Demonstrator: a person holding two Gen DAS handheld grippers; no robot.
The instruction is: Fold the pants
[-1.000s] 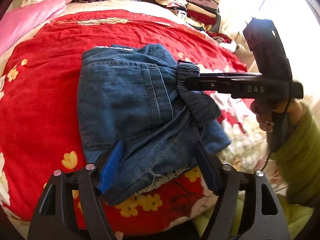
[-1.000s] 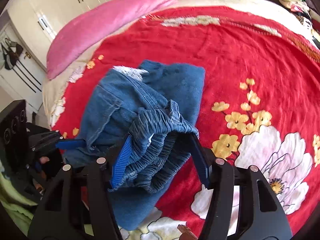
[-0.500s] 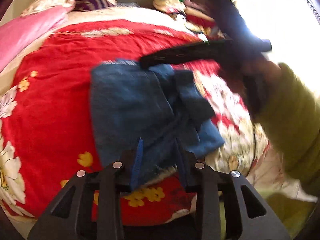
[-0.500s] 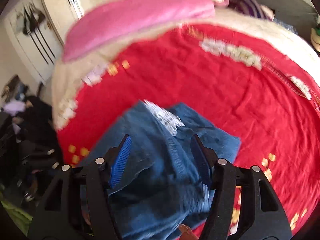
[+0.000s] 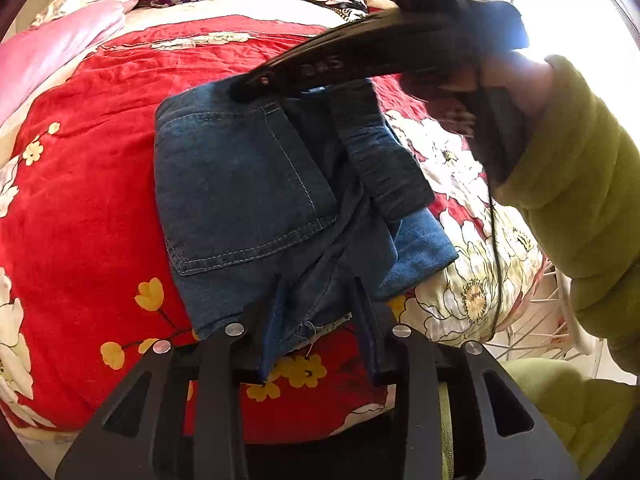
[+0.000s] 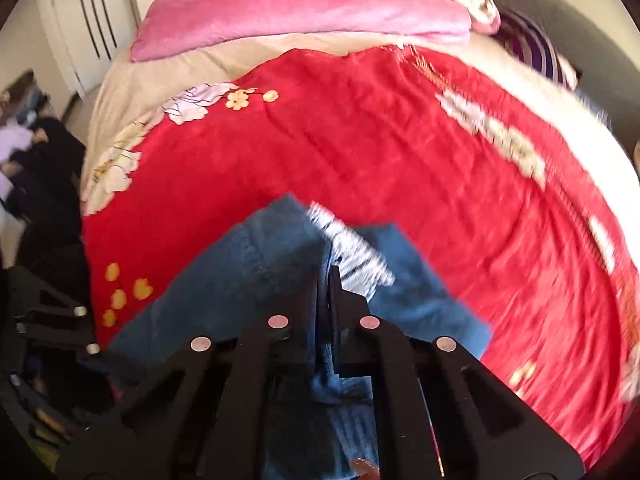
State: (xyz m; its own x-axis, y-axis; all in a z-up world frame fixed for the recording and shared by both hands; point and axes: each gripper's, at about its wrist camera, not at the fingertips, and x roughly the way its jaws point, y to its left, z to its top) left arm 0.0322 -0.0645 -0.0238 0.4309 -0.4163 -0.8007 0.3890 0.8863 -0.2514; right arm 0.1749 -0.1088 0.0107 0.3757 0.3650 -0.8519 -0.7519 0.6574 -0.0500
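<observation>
Right claw (image 6: 329, 280) pinches the jeans' (image 5: 248, 184) far edge; left claw (image 5: 320, 320), half-spread, straddles the near hem. Best drawn over evenly, corners matched.

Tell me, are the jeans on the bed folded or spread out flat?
Folded. The jeans lie as a compact bundle on the red floral blanket, back pocket on top, layers stacked at the near edge.

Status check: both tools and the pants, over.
Left tool open, straddling jeans hem. Right tool shut over far edge. Jeans folded on red blanket. Nothing obstructing.
</observation>
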